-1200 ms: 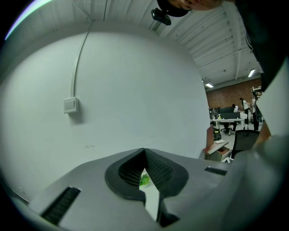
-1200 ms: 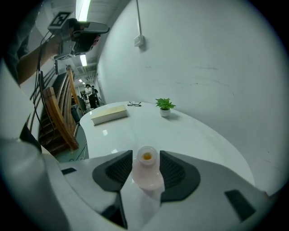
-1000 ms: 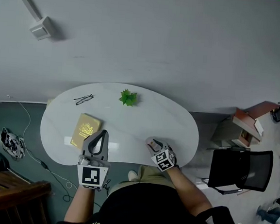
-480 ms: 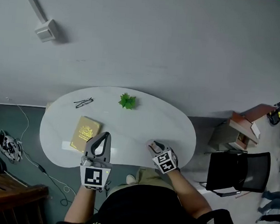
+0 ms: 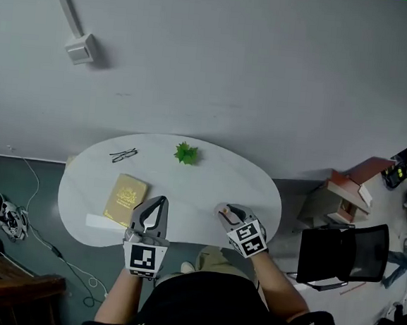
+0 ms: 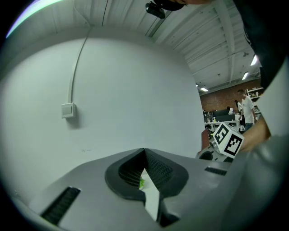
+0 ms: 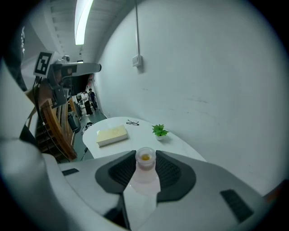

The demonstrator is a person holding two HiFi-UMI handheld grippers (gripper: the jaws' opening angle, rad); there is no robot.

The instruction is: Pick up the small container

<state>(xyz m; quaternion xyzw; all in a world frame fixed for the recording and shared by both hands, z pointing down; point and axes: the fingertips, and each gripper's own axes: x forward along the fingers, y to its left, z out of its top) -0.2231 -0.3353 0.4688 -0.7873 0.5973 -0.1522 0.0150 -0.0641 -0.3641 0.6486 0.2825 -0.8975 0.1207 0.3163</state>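
My right claw [image 5: 225, 210] grips the small clear lidded container [image 7: 145, 173]. A pale yellow book [image 7: 112, 135], small green plant [image 7: 159, 131] and black glasses [image 7: 132, 122] sit well beyond on the white oval tabletop [image 5: 209, 180]. My left claw [image 6: 144, 151] is closed, tips touching.

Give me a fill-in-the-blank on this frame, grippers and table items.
The right gripper is shut on the small ____.
The left gripper, jaws shut, holds ____.
In the head view, the glasses on the table lie left of the green ____.
The yellow ____ lies nearest the left gripper.
Missing: container; nothing; plant; book.
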